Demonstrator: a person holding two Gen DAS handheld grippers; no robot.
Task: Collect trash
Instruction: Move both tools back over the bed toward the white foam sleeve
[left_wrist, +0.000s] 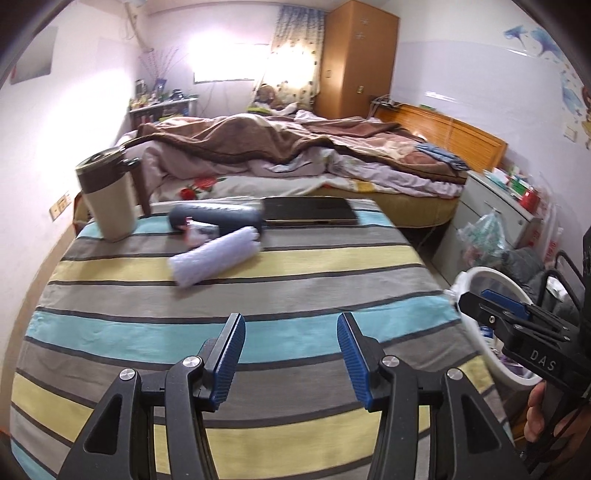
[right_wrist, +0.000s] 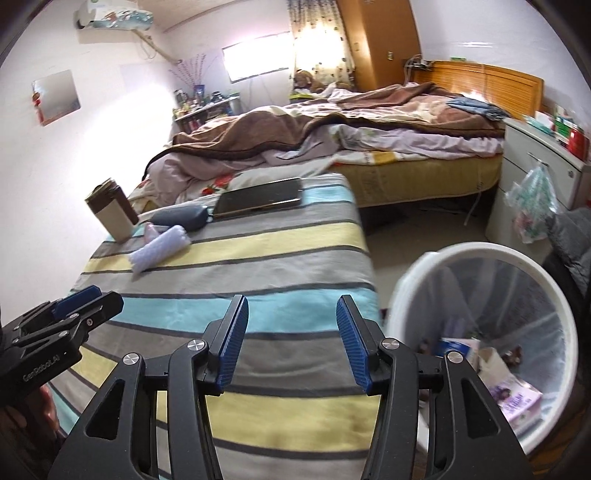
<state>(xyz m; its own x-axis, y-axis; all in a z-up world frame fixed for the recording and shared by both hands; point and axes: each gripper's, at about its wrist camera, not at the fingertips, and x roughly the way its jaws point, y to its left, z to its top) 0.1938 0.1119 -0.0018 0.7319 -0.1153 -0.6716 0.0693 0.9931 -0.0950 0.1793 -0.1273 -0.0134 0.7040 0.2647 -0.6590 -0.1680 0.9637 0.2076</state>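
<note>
- Both views look along a table covered by a striped cloth (left_wrist: 258, 295), with an unmade bed beyond it in the upper half of each frame.
- The left gripper (left_wrist: 291, 354) is seen at the bottom centre of its own view; its blue pads stand apart and nothing is held between them.
- The right gripper (right_wrist: 291, 341) is likewise seen at the bottom centre of its view, jaws apart and empty.
- A white waste bin (right_wrist: 436, 266) lined with a clear bag fills the lower right of the right view, just beside the table edge; boxes and wrappers already lie inside.
- The likely trash, a crumpled pale roll (left_wrist: 214, 254) and a small pink-and-white wrapper (left_wrist: 192, 232), lies at centre left of the left view, near a dark pouch (left_wrist: 218, 218), a beige flask (left_wrist: 107, 195) and a closed laptop (left_wrist: 310, 210).
- The step in hand is judged to be a reach for the roll. It is best approached across its narrow width, with the jaws kept apart until both pads straddle it, and the flask and pouch left undisturbed.
</note>
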